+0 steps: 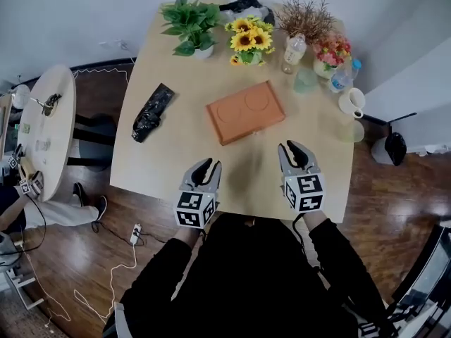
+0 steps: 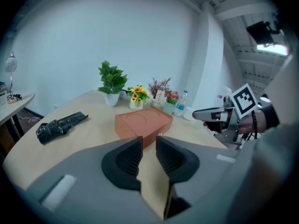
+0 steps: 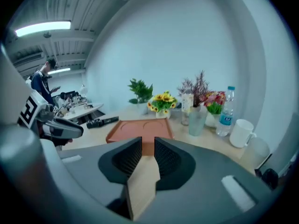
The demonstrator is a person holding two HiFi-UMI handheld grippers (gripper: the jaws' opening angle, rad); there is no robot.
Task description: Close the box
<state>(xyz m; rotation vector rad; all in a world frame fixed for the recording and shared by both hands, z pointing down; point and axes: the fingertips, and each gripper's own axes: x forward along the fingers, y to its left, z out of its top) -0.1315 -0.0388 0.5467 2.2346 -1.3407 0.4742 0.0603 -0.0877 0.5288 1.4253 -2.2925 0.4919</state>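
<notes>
Box (image 1: 245, 111) mid-frame looks shut (lid flat); left hand-held gripper (image 1: 206, 166) and right hand-held gripper (image 1: 294, 148) narrowly apart, empty; next, perhaps a press-check.

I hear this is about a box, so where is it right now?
In the head view the orange box lies near the middle of the table, in front of the sunflowers, with the black bag to its left.

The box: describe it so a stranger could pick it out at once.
Start at the pale wooden table. Near its middle, in front of the row of potted flowers, lies the box. It is the only flat terracotta-orange rectangle, with two circles pressed into its lid, unlike the crumpled black bag to its left.
</notes>
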